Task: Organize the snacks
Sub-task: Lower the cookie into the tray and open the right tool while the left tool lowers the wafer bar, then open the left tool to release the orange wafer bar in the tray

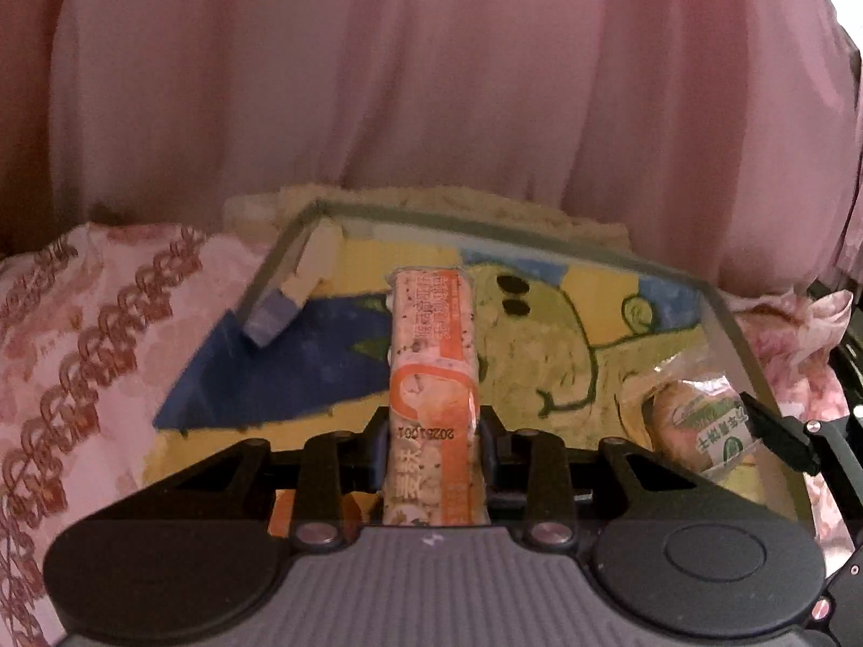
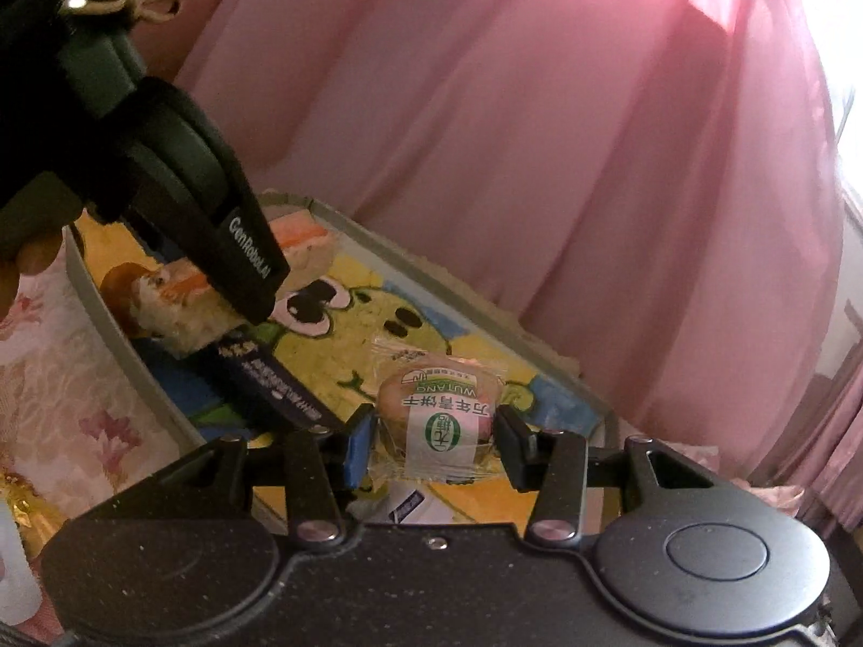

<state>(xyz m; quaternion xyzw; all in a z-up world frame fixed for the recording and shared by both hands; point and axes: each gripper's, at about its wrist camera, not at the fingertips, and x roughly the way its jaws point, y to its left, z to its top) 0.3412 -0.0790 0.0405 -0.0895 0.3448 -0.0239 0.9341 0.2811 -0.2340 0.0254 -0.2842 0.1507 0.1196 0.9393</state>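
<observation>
Over the cartoon-printed tray (image 1: 723, 323), the left gripper (image 1: 434, 431) has its fingers clamped tight on an orange-striped snack bar (image 1: 431, 356), holding it up above the tray floor. To its right, the right gripper (image 2: 434, 439) sits partly open around a round biscuit in a clear wrapper (image 2: 439, 410), fingers close on either side, and I can't tell whether they touch it. A dark blue packet (image 2: 269, 383) lies just beside it, and pink curtains (image 2: 539, 135) hang behind.

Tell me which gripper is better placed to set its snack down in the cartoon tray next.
Left, probably. The left gripper is shut on the orange rice bar, already over the tray. The right gripper only brackets the round biscuit pack, which seems to rest there.
</observation>
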